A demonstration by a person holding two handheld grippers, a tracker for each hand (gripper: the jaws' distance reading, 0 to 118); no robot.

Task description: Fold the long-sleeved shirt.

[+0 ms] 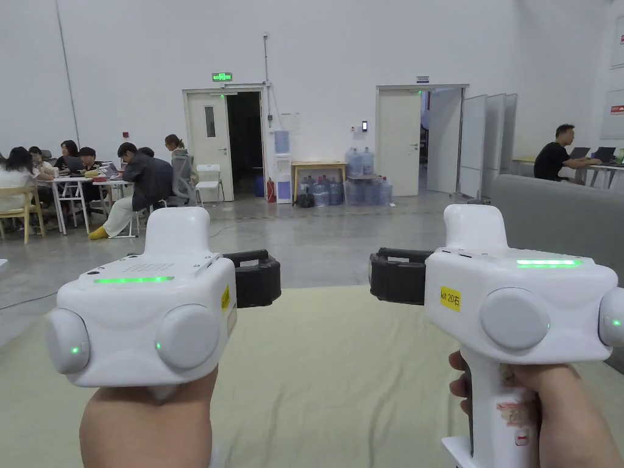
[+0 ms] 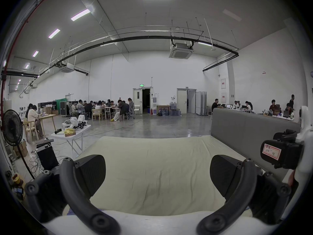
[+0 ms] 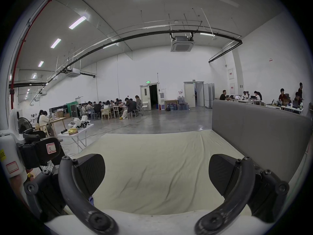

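**Both grippers raised level, and the shirt is not yet found**

The left gripper (image 2: pixel 157 176) and the right gripper (image 3: pixel 156 175) are held side by side above a pale yellow sheet (image 1: pixel 341 378) that covers the work surface. In each gripper view the two black jaws stand wide apart, and between them there is nothing but the bare sheet. Both tools point forward, toward the far edge of the sheet and the hall behind it, not down.

I cannot find the long-sleeved shirt on the part of the sheet that I see. At the bottom of both gripper views a small piece of blue-purple cloth (image 3: pixel 91 200) comes out near the base of the left-side jaw. It may belong to the shirt, but it is too small to be sure. If so, the shirt lies below the grippers and closer to the person, so I judge the next move must be down and back, not forward. Its long direction cannot be told, and neither hand is clearly nearer. A grey padded panel (image 1: pixel 548 207) stands along the right side of the sheet.
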